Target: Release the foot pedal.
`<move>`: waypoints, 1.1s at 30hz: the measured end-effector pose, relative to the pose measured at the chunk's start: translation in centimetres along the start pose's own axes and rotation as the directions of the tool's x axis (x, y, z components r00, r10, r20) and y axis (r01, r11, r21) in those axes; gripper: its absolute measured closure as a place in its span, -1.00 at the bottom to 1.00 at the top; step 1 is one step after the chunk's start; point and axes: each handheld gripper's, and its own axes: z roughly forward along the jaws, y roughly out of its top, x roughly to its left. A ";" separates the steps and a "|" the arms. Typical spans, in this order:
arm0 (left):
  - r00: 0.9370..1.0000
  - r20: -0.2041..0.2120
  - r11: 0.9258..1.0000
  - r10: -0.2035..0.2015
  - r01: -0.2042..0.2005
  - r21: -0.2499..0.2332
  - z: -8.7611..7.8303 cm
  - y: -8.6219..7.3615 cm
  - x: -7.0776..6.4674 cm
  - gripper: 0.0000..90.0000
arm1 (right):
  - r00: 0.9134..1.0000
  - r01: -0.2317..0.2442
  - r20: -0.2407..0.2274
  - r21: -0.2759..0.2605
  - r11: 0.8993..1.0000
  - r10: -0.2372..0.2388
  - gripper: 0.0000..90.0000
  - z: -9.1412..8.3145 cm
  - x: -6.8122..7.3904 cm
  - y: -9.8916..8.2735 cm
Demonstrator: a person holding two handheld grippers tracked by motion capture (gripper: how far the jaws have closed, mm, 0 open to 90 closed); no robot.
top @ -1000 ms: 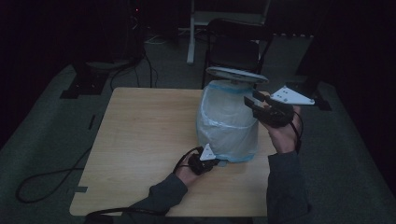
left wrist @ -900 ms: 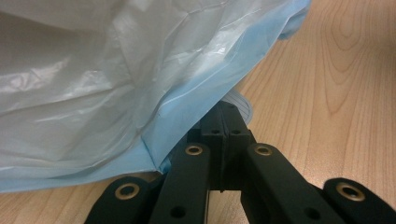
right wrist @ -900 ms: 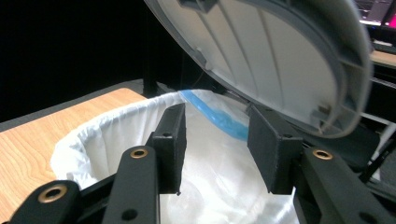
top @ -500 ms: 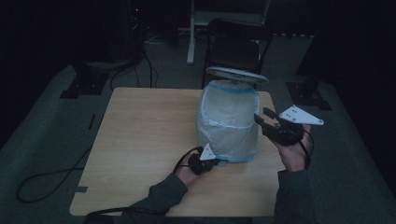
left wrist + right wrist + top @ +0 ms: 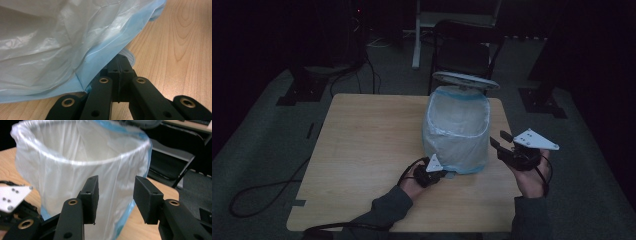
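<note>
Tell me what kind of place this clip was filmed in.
Probably a dim lab or recording room, not a home. A bare wooden table stands on grey floor, with cables trailing across it, black stand bases around it, and a folding chair behind.

A bin lined with a pale blue-edged bag [image 5: 457, 132] stands upright on the table.

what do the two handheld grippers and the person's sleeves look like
Both grippers are black, each with two flat jaws on linked bars pinned by brass-coloured rivets. The left gripper carries a small pale three-cornered plate and trails a black cable; the right gripper has a larger pale three-cornered plate dotted with small screws, and a black cable loops by the wrist. The person wears dark long sleeves.
</note>
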 end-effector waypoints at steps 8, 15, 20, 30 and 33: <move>1.000 -0.002 1.000 0.001 -0.001 -0.004 0.0 0.0 0.0 1.00 | 0.999 -0.043 -0.002 0.040 0.998 0.044 0.21 0.4 0.1 -2.7; 1.000 -0.001 1.000 0.005 -0.005 -0.005 0.0 0.0 0.0 1.00 | 0.997 -0.070 -0.007 0.065 0.995 0.071 0.21 0.6 0.5 -4.6; 1.000 -0.007 1.000 0.014 -0.014 -0.019 -0.2 0.0 -0.1 1.00 | 0.996 -0.086 -0.003 0.100 0.991 0.086 0.20 0.8 0.5 -6.3; 1.000 -0.013 0.996 -0.015 0.014 -0.088 -1.8 0.1 -0.2 0.90 | 0.997 -0.082 -0.002 0.134 0.988 0.083 0.20 1.1 0.7 -7.8; 1.000 -0.018 0.996 0.000 -0.002 -0.092 -2.7 0.0 -0.5 0.84 | 0.997 -0.079 -0.012 0.149 0.986 0.082 0.20 1.5 1.0 -8.3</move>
